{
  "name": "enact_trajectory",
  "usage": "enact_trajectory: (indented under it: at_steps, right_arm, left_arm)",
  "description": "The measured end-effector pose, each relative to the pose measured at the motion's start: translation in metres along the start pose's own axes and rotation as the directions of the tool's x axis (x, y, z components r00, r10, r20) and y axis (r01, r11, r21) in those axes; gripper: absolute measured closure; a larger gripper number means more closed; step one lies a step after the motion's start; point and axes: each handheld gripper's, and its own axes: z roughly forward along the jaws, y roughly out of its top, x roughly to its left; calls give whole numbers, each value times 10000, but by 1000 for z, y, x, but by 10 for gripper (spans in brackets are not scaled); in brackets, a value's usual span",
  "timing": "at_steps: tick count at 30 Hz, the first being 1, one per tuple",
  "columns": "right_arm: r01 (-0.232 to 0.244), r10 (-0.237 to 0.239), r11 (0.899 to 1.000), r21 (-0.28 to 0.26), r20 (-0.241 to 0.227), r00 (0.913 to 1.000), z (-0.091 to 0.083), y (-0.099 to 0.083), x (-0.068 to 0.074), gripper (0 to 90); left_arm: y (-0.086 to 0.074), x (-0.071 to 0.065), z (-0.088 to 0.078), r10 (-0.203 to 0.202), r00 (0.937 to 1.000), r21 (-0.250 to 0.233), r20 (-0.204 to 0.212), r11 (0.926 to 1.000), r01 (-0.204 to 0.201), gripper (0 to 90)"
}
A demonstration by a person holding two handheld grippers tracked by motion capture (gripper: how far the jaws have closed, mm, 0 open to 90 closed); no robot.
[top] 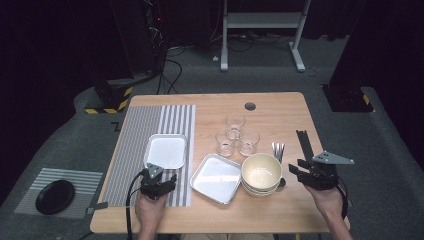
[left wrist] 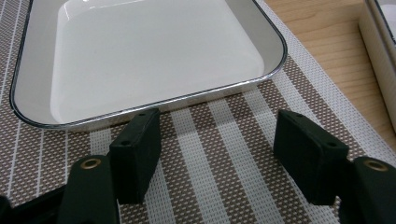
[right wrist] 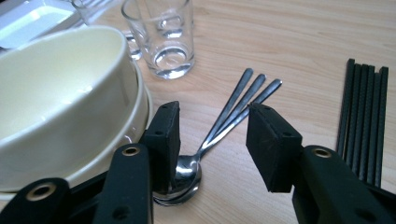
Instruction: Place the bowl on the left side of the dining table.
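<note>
At the near edge of the wooden surface [top: 280,112] both forearms reach in. On the striped mat [top: 135,150], the left tongs [top: 161,181] hang low with jaws apart and empty, just short of the white tray [left wrist: 154,56]. The right tongs [right wrist: 212,140] hover beside the stacked bowls [right wrist: 60,107], jaws apart over the spoons [right wrist: 233,112], gripping nothing. From the right gripper view come close glasses [right wrist: 166,32] and black chopsticks [right wrist: 364,116]; from above, a second tray [top: 216,178].

Spoon [right wrist: 184,175] bowls half hidden behind the jaw; tray [left wrist: 140,60] cut off at the top edge; bowl [right wrist: 60,112] runs off left.
</note>
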Motion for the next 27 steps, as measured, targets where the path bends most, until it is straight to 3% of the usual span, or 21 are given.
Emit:
enact_trajectory:
  at_steps: [3,4,5,10,12,13,17,21,22,23,27]
  right_arm:
    - [-72,71,9999,-101,-133,9999,-4,5,0,569]
    - [-65,63,9999,-100,-181,9998,-5,7,0,575]
    - [-142,141,9999,-69,-218,9997,-6,8,0,581]
    - [-82,78,9999,-107,-342,9994,-6,12,1,596]
    - [-50,47,9999,-88,-384,9993,-6,14,2,600]
    - [-46,42,9999,-118,-411,9991,-6,15,3,604]
    - [-29,16,9998,-221,-554,9985,-8,17,6,614]
    - [69,-86,9997,-248,-692,9976,-8,20,9,621]
    - [58,-73,9998,-214,-733,9973,-9,21,10,623]
    - [38,-53,9998,-208,-770,9970,-9,22,11,624]
    - [183,-204,9995,-254,-869,9960,-9,26,13,631]
  left_arm:
    - [0,0,0,-42,10000,-29,4,10000,42,326]
    - [1,4,-3,500,9987,390,-3,9980,-500,326]
    - [0,0,0,13,10000,3,0,10000,-13,327]
    - [0,0,0,-51,10000,-27,1,10000,51,326]
    - [0,0,0,-2,10000,4,-1,10000,2,326]
    - [1,3,-3,477,9989,360,-10,9982,-476,326]
    - [1,4,-3,521,9986,375,-12,9979,-520,326]
    - [1,4,-3,509,9987,371,-10,9980,-508,326]
    - [0,0,0,-43,10000,-33,5,10000,43,326]
    - [1,4,-3,517,9987,415,-15,9978,-516,326]
    - [1,4,-3,566,9984,351,-9,9978,-565,326]
